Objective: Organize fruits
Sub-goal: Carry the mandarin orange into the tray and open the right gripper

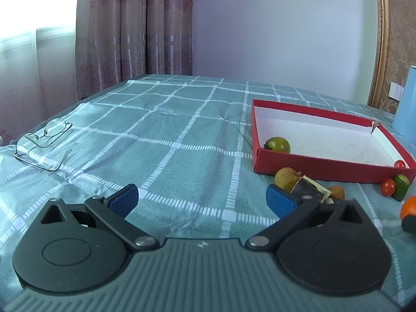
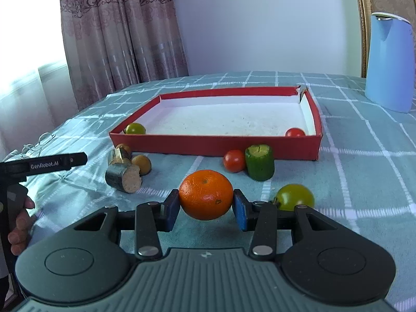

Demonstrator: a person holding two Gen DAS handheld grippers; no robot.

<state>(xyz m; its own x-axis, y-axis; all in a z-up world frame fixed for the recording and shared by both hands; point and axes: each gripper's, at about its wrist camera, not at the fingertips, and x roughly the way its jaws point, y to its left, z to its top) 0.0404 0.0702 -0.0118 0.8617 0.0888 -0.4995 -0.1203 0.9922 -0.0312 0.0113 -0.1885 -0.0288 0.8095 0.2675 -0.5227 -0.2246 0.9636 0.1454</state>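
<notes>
Fruits lie scattered on a teal checked tablecloth [image 2: 364, 143], most of them in front of a shallow red box [image 2: 215, 145] with a white floor. A pale blue jug [image 2: 388, 62] stands upright beyond the box's far right corner. Inside the box, a green tomato [image 2: 135, 129] sits in the near left corner and a red cherry tomato [image 2: 295, 132] in the near right corner. The right gripper [image 2: 206, 206] is clenched on an orange mandarin [image 2: 206, 195], its blue pads pressed against both sides. Just right of it rests another green tomato [image 2: 295, 196]. Nearer the box, a stubby green cucumber piece [image 2: 259, 162] stands upright, touching a second red tomato [image 2: 234, 160]. To the left lie two dark cut chunks [image 2: 123, 178] beside a small brown fruit [image 2: 141, 164]. The left gripper [image 1: 201, 200] hovers with its jaws spread wide, holding nothing. Wire-rimmed glasses [image 1: 43, 143] lie near the table's left edge.
</notes>
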